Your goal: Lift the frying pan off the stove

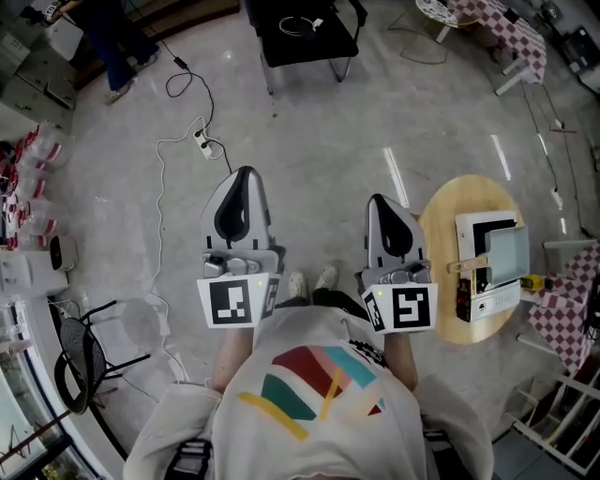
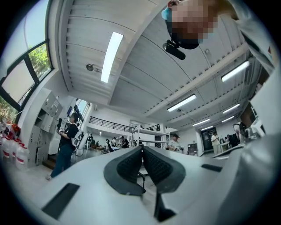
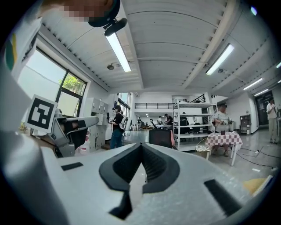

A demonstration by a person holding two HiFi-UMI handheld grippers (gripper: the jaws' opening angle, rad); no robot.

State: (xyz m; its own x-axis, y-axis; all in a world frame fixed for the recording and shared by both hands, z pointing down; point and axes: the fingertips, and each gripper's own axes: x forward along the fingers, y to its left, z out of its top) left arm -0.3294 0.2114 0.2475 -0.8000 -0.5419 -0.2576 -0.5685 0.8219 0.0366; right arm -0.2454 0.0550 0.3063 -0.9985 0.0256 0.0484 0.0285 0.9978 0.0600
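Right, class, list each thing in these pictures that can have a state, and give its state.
left gripper: shut, empty.
right gripper: shut, empty.
black chair: upright, unoccupied, a white cable on its seat.
round table: upright, a white device on it.
power strip: lying on the floor.
frying pan, stove: not in view.

Large open lab hall: metal shelving racks (image 3: 191, 118), railed mezzanine (image 3: 153, 105), ceiling strip lights (image 3: 117, 50), power strip (image 1: 204, 142) on polished floor (image 1: 309, 141).

Left tongs (image 2: 141, 149) pressed together, nothing between them.
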